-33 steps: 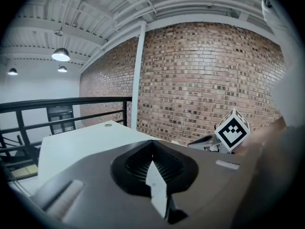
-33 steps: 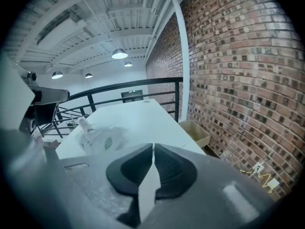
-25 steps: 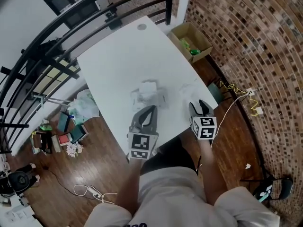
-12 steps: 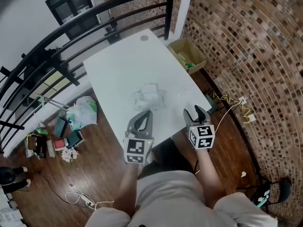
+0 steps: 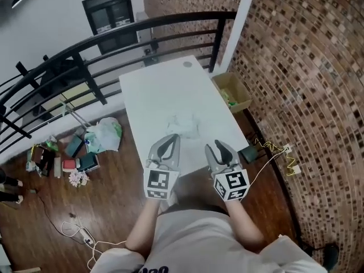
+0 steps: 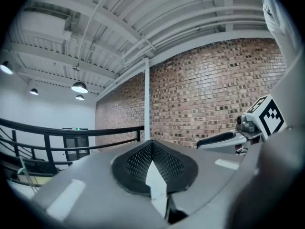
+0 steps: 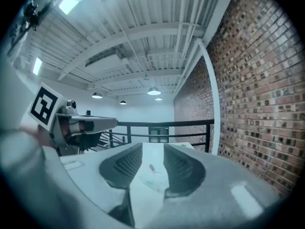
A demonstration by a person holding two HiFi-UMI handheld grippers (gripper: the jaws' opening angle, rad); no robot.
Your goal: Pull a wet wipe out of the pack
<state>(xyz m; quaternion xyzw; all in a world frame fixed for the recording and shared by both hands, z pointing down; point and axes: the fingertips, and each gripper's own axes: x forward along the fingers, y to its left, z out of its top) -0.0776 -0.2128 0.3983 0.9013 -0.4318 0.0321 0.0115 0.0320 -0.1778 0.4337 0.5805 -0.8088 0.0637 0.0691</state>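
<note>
Head view: the wet wipe pack (image 5: 183,124) lies on the white table (image 5: 162,87), toward the near edge, w/ pale crumpled stuff round it. I cannot tell if a wipe is fully out. Left gripper (image 5: 173,137) and right gripper (image 5: 218,147) hang over the near edge, apart from the pack.

Left gripper view: jaws pressed together at the tips, holding nothing.

Right gripper view: jaws spread, just been closing, only table btw. them.

Risk: nothing pins the pack, so another pull may drag the whole pack.
</note>
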